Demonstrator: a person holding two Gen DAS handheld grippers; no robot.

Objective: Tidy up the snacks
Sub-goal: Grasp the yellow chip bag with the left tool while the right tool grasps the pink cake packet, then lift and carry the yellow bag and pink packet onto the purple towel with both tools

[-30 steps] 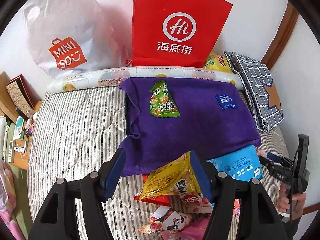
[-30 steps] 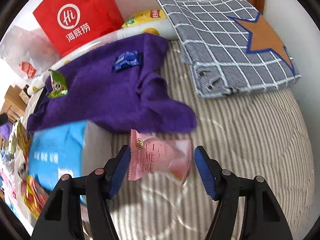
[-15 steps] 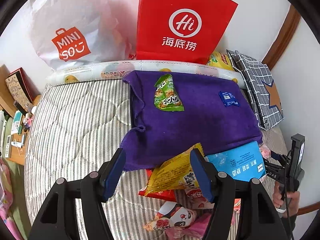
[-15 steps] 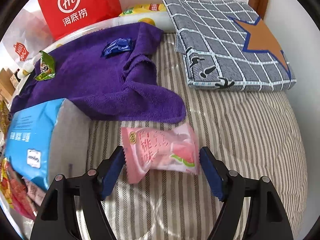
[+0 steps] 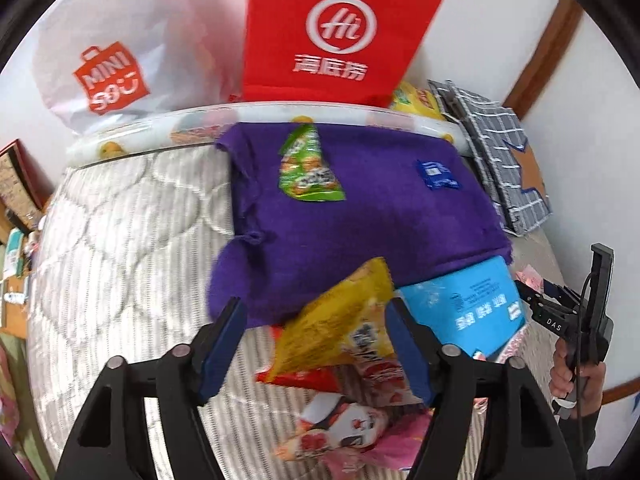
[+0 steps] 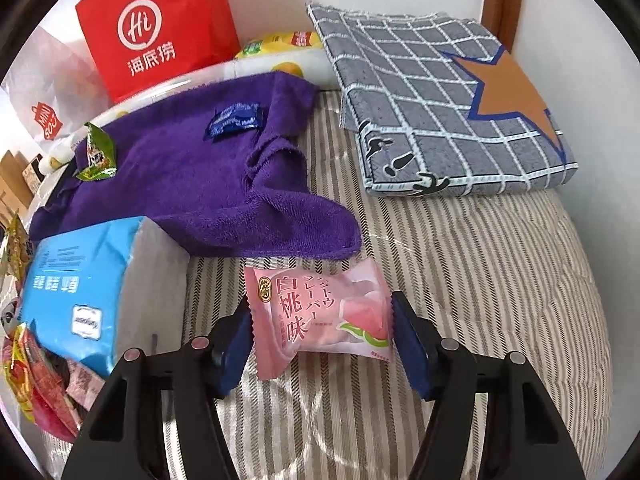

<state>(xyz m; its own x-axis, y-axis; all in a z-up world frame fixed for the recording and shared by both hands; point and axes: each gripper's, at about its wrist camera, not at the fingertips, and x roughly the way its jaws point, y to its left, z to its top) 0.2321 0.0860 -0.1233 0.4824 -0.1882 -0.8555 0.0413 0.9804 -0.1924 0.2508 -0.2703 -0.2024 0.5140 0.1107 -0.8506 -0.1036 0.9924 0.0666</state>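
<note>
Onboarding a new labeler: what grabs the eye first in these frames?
The red bag standing against the wall behind the bed, with the purple towel spread in front of it carrying a green packet. Close up, a pink packet lies on the striped cover between the right tool's jaws.

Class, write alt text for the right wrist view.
The right gripper brackets a pink peach-flavour snack packet lying on a striped quilt, its jaws having just been closing. Behind lie a purple towel and folded checked cloth.
</note>
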